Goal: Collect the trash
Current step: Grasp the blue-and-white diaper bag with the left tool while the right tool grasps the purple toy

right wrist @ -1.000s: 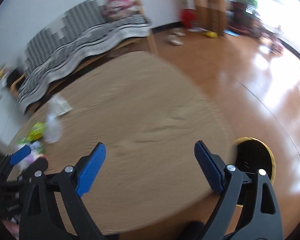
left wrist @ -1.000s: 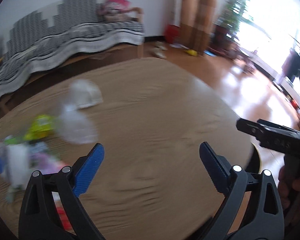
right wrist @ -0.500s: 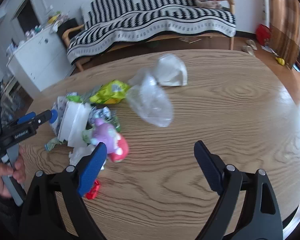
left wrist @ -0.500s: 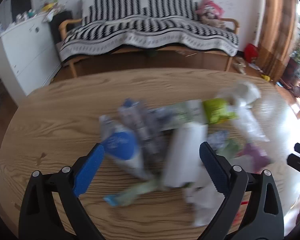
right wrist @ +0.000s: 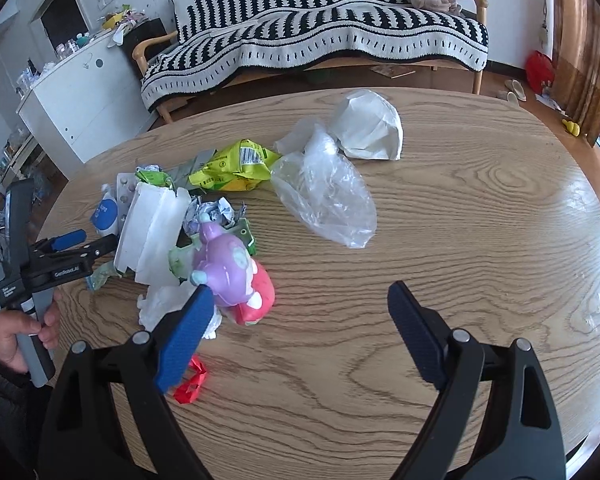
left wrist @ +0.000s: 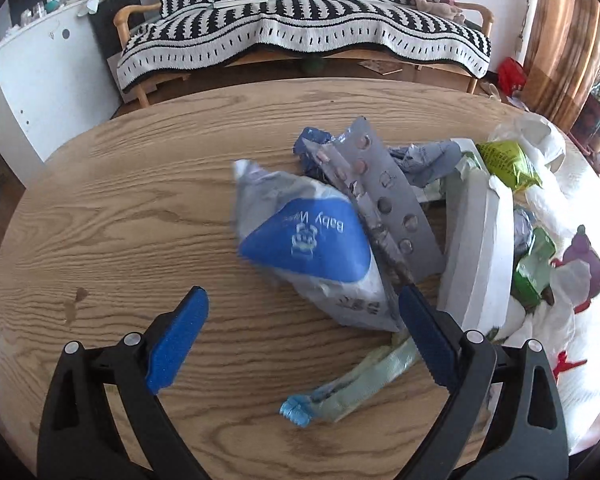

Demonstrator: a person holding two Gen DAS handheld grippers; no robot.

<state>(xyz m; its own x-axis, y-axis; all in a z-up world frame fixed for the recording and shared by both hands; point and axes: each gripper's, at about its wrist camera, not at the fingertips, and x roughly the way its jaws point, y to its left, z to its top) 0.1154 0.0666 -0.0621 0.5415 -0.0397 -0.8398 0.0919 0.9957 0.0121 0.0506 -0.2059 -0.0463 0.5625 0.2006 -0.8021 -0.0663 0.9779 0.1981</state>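
Observation:
A heap of trash lies on the round wooden table (left wrist: 120,208). In the left wrist view my left gripper (left wrist: 300,344) is open and empty just short of a blue baby-wipes pack (left wrist: 312,240), with a grey pill blister (left wrist: 384,192), a white foam block (left wrist: 480,248) and a pale green wrapper (left wrist: 360,380) beside it. In the right wrist view my right gripper (right wrist: 300,332) is open and empty, its left finger close to a purple and red toy (right wrist: 236,272). A clear plastic bag (right wrist: 328,192), a yellow-green packet (right wrist: 236,164), white crumpled paper (right wrist: 368,126) and a red scrap (right wrist: 190,384) lie there too.
The left gripper (right wrist: 66,240) and the hand holding it show at the table's left edge in the right wrist view. A striped sofa (right wrist: 320,40) and a white cabinet (right wrist: 80,96) stand behind the table. Bare wood lies on the table's right (right wrist: 500,220).
Both grippers have swung from the table's far right side round to face the trash heap and moved closer to it. Both stay open.

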